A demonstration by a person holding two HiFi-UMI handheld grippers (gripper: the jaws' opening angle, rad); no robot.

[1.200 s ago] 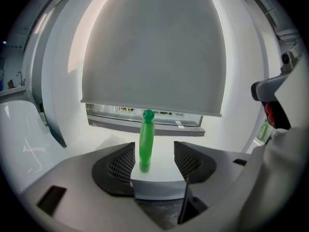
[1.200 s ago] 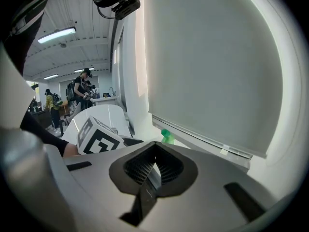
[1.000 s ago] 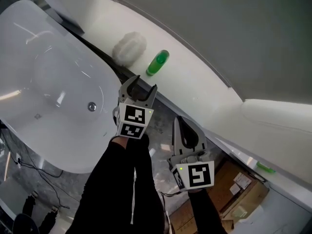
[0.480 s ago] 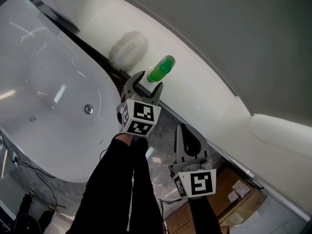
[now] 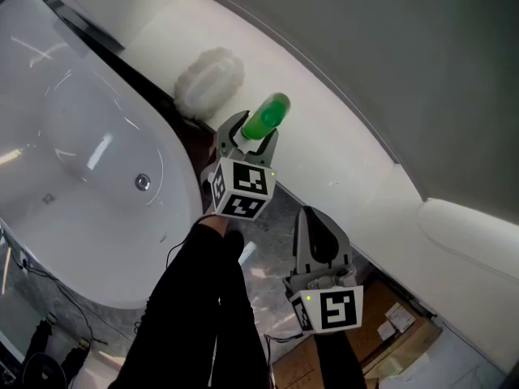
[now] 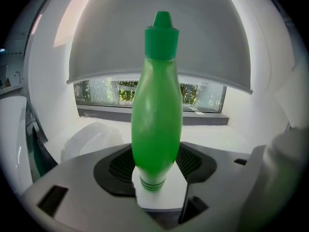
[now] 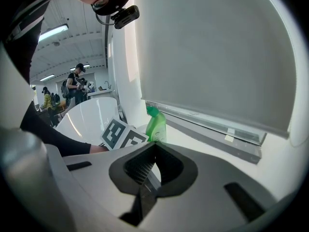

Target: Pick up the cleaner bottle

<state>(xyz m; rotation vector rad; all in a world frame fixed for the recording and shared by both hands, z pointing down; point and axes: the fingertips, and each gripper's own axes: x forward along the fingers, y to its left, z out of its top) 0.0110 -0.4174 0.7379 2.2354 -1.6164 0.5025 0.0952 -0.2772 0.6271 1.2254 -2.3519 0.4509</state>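
Note:
The green cleaner bottle (image 5: 268, 118) with a green cap sits between the jaws of my left gripper (image 5: 247, 140), over the white ledge (image 5: 340, 160) behind the bathtub. In the left gripper view the bottle (image 6: 157, 124) stands upright, and my left gripper (image 6: 157, 178) is shut on its narrow white base. My right gripper (image 5: 315, 233) hangs lower and nearer to me, shut and holding nothing. In the right gripper view the bottle (image 7: 156, 124) shows beyond the marker cube, and my right gripper (image 7: 145, 178) has its jaws together.
A white bathtub (image 5: 49, 217) fills the left. A white puffy sponge (image 5: 209, 79) lies on the ledge just left of the bottle. A cardboard box (image 5: 397, 331) sits on the floor at the lower right. People (image 7: 75, 83) stand far off in the room.
My left gripper moved forward to the bottle and closed on its base; the bottle now looks larger and nearer. The right gripper stayed about where it was.

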